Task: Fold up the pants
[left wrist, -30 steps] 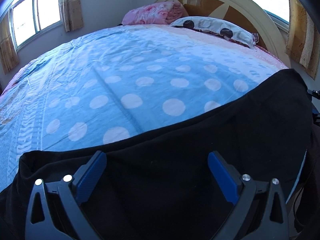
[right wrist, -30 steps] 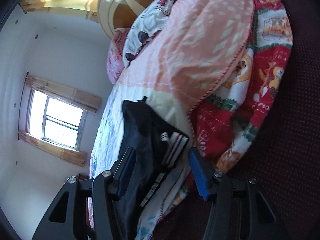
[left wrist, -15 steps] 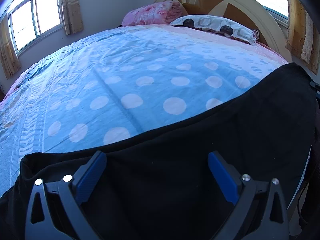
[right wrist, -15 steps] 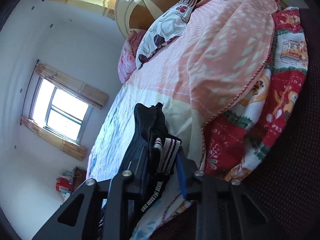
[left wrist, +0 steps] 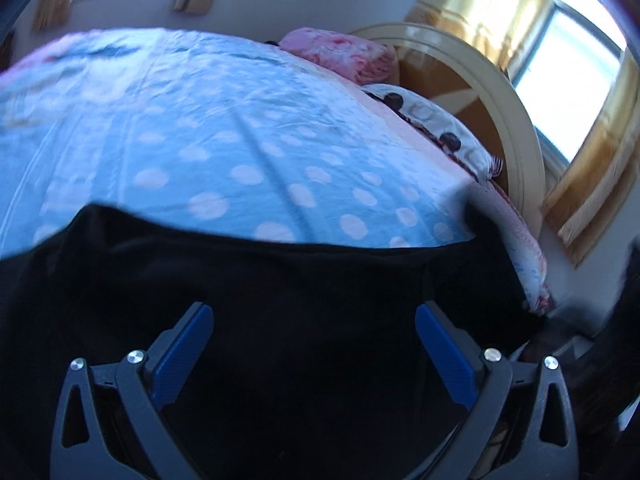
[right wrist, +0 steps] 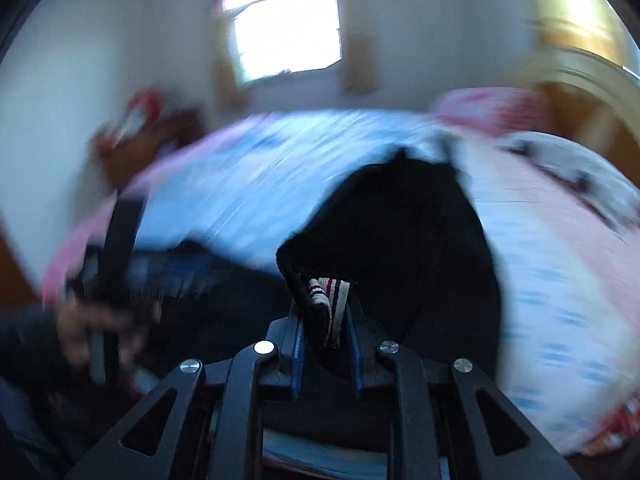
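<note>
Pants point(left wrist: 304, 320), black, lie spread across the near part of the bed, over its blue sheet with pale dots point(left wrist: 224, 152). In the right wrist view one end of the pants point(right wrist: 400, 232), with a striped white, red and dark band point(right wrist: 330, 300), rises off the sheet into the right gripper point(right wrist: 326, 320), whose jaws are closing, narrow, with the band pressed between the blue pads. The left gripper point(left wrist: 314, 344) hovers over the dark cloth with its jaws wide and nothing between the blue pads point(left wrist: 180, 352). In the blurred right wrist view that same left gripper point(right wrist: 160, 272) shows left of the pants, carried by a hand point(right wrist: 92, 328). Beyond the pants, at the head of the bed, lie a pink pillow point(left wrist: 340, 52) and a white patterned pillow point(left wrist: 436, 132), against a rounded cream headboard point(left wrist: 516, 128). Curtained windows point(left wrist: 576, 76) stand behind the headboard.
</note>
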A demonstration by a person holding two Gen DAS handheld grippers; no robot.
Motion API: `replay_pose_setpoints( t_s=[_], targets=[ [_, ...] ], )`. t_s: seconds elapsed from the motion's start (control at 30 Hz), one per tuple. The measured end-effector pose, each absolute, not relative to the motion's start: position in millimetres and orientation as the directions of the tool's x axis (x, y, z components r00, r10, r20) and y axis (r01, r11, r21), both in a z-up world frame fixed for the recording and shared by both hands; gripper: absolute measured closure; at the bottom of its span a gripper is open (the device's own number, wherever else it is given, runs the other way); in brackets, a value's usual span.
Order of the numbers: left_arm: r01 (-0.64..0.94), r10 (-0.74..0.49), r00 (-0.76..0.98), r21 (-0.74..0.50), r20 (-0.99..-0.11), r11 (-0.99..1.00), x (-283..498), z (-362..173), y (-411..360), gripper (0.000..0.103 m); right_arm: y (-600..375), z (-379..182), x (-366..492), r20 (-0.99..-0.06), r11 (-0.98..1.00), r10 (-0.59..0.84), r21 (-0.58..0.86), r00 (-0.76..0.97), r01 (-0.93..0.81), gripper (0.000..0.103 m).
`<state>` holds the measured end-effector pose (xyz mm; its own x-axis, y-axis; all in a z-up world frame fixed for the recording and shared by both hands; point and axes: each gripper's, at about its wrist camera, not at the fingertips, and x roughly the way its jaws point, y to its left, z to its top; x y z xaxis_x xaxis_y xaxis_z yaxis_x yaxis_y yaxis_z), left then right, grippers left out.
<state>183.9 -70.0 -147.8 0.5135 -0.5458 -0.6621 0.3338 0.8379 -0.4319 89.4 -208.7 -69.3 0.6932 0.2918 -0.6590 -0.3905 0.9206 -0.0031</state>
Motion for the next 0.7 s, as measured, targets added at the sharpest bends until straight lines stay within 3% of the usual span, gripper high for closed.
replay_pose_setpoints(
  t_s=[0.13,0.27,0.4,0.47,0.53,0.7],
  targets=[
    [0.296,-0.578,0.476,-0.498,-0.663,0.815,178.3,-163.1,-56.0,0.0,-170.2,-129.0,112.2,-0.779,0.897,0.277,0.001,0.563,-0.441,0.084],
    [0.338,-0.602,0.46,-0.498,-0.653,0.799,172.5,-162.7,-68.8,0.0,-171.0,-131.6,105.8,-0.79,0.877,0.271,-0.033,0.55,-0.479,0.075],
    [0.39,-0.623,0.428,-0.488,-0.655,0.781,173.3,-158.9,-96.1,0.001,-200.1,-111.1,85.5,-0.75,0.889,0.292,-0.017,0.594,-0.458,0.054],
    [0.415,-0.613,0.422,-0.459,-0.668,0.786,172.7,-156.2,-114.1,0.001,-223.1,-102.4,73.7,-0.71,0.91,0.295,0.003,0.64,-0.415,0.053],
    [0.429,-0.621,0.403,-0.46,-0.672,0.777,172.7,-155.4,-126.0,0.011,-243.5,-98.1,66.4,-0.679,0.93,0.29,0.033,0.674,-0.367,0.053],
    [0.449,-0.6,0.376,-0.427,-0.707,0.785,170.0,-156.9,-156.3,0.023,-289.1,-95.9,66.1,-0.616,0.955,0.293,0.164,0.731,-0.245,0.052]
  ],
)
